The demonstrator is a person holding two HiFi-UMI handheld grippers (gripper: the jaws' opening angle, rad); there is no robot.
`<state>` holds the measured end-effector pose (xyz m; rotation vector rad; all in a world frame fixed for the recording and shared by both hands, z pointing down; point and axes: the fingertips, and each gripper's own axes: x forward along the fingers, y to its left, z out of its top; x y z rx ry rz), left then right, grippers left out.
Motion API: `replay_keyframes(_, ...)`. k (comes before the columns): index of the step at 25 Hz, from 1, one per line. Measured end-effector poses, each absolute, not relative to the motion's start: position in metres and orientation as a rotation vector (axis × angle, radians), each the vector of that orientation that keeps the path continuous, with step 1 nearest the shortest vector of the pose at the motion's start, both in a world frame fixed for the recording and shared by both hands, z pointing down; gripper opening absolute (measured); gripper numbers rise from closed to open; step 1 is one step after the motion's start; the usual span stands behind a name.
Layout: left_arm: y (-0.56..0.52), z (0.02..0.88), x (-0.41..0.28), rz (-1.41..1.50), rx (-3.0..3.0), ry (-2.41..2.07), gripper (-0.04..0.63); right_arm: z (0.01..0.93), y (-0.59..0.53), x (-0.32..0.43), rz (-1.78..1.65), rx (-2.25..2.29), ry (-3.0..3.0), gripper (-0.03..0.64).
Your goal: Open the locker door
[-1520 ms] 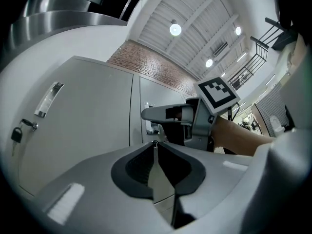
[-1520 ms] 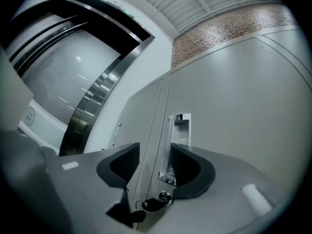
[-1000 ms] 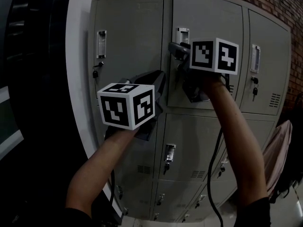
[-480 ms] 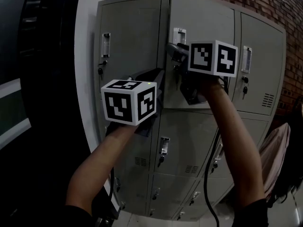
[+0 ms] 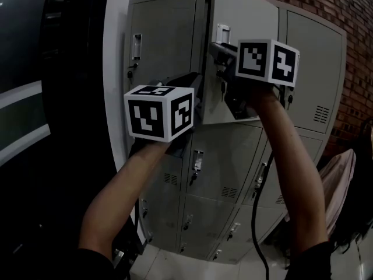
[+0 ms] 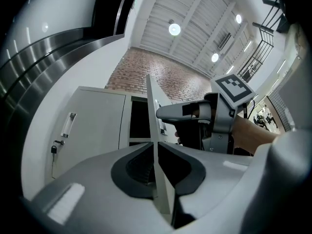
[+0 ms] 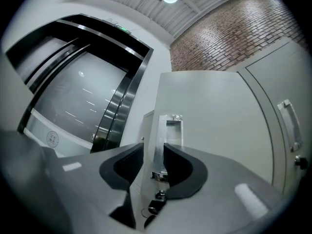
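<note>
Grey metal locker door ajar, free edge clamped in my left tool; right tool, jaws just closing, loosely straddles its chrome handle.

Head view: taken from the person's head, faced forward at the locker bank, near. Left gripper view: held hard against the locker door, which is met edge-on, and tilted up toward the ceiling. Right gripper view: set close before that door's front face, tilted up, probably slanted leftward. The door and the brick wall are shared by all three.
</note>
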<state>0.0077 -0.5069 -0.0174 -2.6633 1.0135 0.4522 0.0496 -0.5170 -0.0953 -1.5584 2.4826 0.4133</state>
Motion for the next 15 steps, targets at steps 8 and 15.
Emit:
replay_keyframes(8, -0.458, -0.014, 0.028, 0.426, -2.651, 1.017, 0.005, -0.092, -0.473, 0.066, 0.403, -1.524, 2.486, 0.11)
replay_keyframes(15, -0.432, -0.011, 0.051, 0.413, -2.66, 0.99, 0.005, -0.087, -0.439, 0.086, 0.426, -1.52, 2.473, 0.107)
